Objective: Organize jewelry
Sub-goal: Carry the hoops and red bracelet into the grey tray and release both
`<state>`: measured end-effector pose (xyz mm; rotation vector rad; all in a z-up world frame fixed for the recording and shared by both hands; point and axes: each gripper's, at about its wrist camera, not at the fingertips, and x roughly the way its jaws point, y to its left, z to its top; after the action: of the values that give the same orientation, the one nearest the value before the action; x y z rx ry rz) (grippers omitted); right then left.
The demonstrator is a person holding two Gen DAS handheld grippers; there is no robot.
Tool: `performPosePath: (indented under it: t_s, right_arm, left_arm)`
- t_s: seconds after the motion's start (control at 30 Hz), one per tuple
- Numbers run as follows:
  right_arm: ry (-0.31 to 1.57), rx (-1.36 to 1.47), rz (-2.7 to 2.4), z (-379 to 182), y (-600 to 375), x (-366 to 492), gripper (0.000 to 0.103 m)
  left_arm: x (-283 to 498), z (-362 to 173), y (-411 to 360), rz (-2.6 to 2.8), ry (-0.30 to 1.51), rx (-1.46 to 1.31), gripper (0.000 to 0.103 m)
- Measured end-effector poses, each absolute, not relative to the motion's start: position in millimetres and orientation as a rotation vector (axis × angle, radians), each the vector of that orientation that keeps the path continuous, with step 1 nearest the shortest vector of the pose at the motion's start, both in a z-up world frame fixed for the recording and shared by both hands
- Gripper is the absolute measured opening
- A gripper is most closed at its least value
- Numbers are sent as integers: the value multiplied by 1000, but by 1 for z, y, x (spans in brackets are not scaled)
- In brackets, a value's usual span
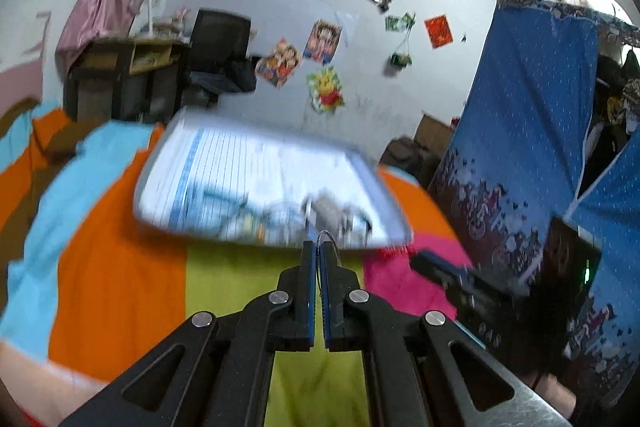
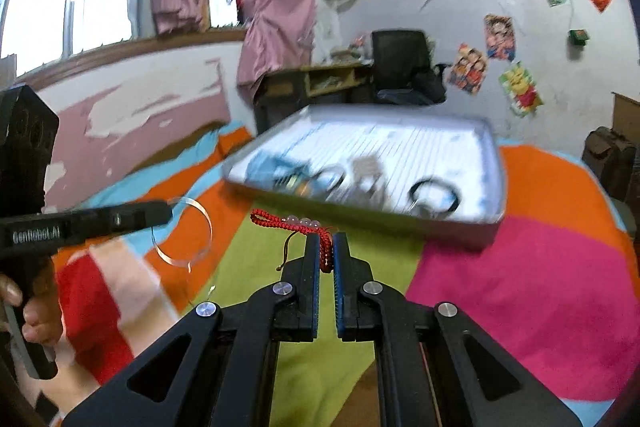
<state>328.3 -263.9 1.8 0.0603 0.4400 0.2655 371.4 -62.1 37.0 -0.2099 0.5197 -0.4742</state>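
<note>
Left claw: the left claw (image 1: 319, 247) has its blue-padded fingers pressed almost together, clenched on a thin clear bangle (image 2: 182, 233); in the left wrist view only a sliver of that hoop shows between the tips.
Clear bangle: a thin, glassy, see-through ring, round and smooth, hanging from the left claw's tip above the bedspread, well short of the tray.
Right claw: the right claw (image 2: 327, 243) is clenched on a red braided bracelet (image 2: 292, 223), with the cord pinched between the ribbed blue pads.
Red bracelet: a knotted, woven red cord with a few pale translucent beads along it and a thin dark tail dangling; it stretches left from the pads, in the air above the green patch.
Tray: a shallow rectangular grey tray (image 2: 360, 199) with rounded corners and a raised rim, lined with white ruled paper, sitting on the bedspread just beyond both claws.
Tray contents: a black ring-shaped bangle (image 2: 435, 195) near the right corner, a darker hoop further left, and a greyish heap between; motion blur makes the smaller pieces hard to name, possibly chains.
Bedspread: a soft fabric bedspread (image 2: 520, 291) in flat blocks of orange, sky blue, lime green and magenta.
Background: a white wall with cartoon posters (image 1: 320, 39) and a pink curtain (image 2: 276, 7) beside a window.
</note>
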Motion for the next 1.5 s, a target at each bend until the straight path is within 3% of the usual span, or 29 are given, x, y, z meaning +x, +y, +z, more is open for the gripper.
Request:
performPosePath:
  t_s: [0.3,0.63,1.07,1.23,1.33,1.43,1.47,1.5]
  right_arm:
    - [397,96,104,15,-301,378,6]
    - [468,86,72,-12,-300,424,6]
    - [541,107,82,-35,-297,439,7]
    - [539,102,73,-34,-295,436,21]
    - [528,114,65,-30,-298,431,28]
    - [519,116,49,-23,-302,426,29]
    - [512,115,45,-21,-302,424,33]
    - [500,115,38,-17,-302,420,36]
  left_arm:
    - [450,54,-100,-423,433,-221,3]
    - [496,2,-109,-335,558,-255,3]
    - [501,-14,-114,-269,653,-195,3]
    - [497,-14,-115,-233,661,-148,6]
    - [495,-11,-110,-213,665,-155,19]
    - [486,-4,-103,-203,632,-190,54]
    - [481,-2,-101,-195,612,-202,71]
    - [473,3,-97,-183,579,-217,76]
